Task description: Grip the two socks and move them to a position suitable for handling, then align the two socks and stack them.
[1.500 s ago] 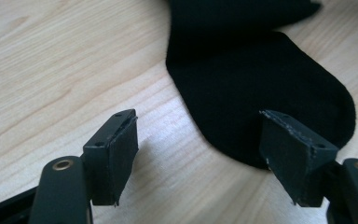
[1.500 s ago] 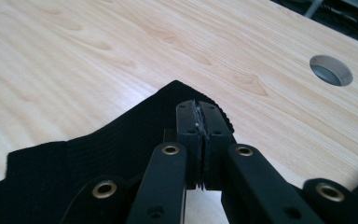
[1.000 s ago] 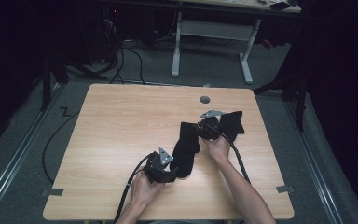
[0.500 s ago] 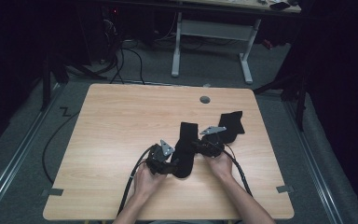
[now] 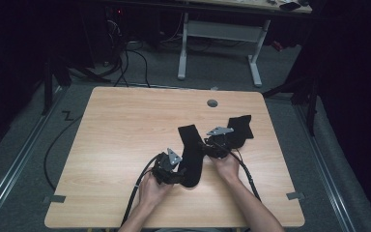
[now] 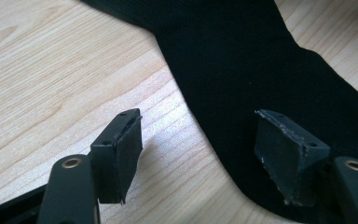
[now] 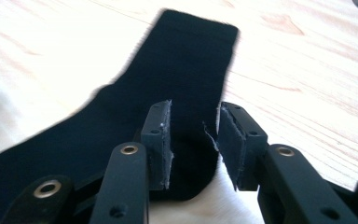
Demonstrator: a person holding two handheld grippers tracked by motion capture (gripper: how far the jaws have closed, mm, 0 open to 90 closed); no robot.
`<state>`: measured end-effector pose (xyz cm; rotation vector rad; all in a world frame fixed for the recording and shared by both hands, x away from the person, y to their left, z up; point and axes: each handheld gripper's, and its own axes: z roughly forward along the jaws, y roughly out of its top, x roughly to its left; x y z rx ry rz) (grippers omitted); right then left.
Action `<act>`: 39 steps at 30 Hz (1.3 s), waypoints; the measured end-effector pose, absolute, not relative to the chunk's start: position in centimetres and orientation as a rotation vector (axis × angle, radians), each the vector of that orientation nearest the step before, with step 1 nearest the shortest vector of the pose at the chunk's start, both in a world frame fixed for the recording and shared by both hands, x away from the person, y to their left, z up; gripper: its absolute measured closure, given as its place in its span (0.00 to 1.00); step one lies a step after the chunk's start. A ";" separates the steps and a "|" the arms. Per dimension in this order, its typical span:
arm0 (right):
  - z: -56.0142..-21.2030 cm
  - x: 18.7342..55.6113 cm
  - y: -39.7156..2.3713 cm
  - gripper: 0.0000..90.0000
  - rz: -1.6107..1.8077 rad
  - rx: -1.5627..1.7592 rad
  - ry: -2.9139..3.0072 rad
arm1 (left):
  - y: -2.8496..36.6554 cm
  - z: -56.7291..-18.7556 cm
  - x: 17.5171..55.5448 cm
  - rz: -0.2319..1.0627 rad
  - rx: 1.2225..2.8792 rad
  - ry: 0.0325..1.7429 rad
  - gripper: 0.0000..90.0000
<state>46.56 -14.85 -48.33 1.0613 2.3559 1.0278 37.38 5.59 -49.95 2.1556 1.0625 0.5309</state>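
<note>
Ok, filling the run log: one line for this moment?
left hand-held gripper: open at sock | right hand-held gripper: opening over sock | table

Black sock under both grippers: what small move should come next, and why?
Probably close the left gripper on the sock's near edge. Its jaws stand wide open, one pad over the fabric and the other on bare table. The right gripper, whose jaws have just been opening, also hovers over the sock without pinching it.

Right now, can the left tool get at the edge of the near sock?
Probably yes. The left tool stands open, low over the table, and the near sock's edge already lies between its jaws with nothing on top of it there.
</note>
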 end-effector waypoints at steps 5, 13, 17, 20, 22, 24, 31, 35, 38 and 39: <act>-48.6 45.2 -14.4 0.69 1.034 0.993 2.398 | 5.7 -50.0 37.4 0.525 2.149 1.068 0.36; -50.1 45.9 -13.9 0.63 1.018 1.029 2.392 | 6.1 -50.1 37.6 0.514 2.139 1.074 0.36; -50.0 45.6 -13.9 0.58 1.014 1.010 2.393 | 6.3 -50.1 37.5 0.532 2.125 1.072 0.35; -49.8 45.2 -14.4 0.57 1.049 1.025 2.362 | 6.9 -49.9 37.5 0.513 2.071 1.087 0.35; -49.5 45.0 -14.9 0.56 1.068 1.028 2.342 | 7.3 -49.7 37.5 0.517 2.053 1.089 0.35; -49.3 44.8 -15.3 0.55 1.084 1.034 2.324 | 7.8 -49.6 37.5 0.529 2.042 1.100 0.35; -48.0 44.2 -16.7 0.55 1.075 1.024 2.275 | 10.0 -49.7 38.0 0.558 2.022 1.168 0.35; -47.5 43.9 -18.3 0.56 1.084 1.035 2.235 | 11.7 -49.8 38.4 0.578 2.011 1.218 0.35; -47.3 44.0 -19.8 0.56 1.079 1.080 2.196 | 13.2 -49.9 38.8 0.594 1.990 1.270 0.35; -47.2 44.0 -20.4 0.57 1.075 1.096 2.181 | 13.8 -49.9 38.9 0.600 1.981 1.287 0.35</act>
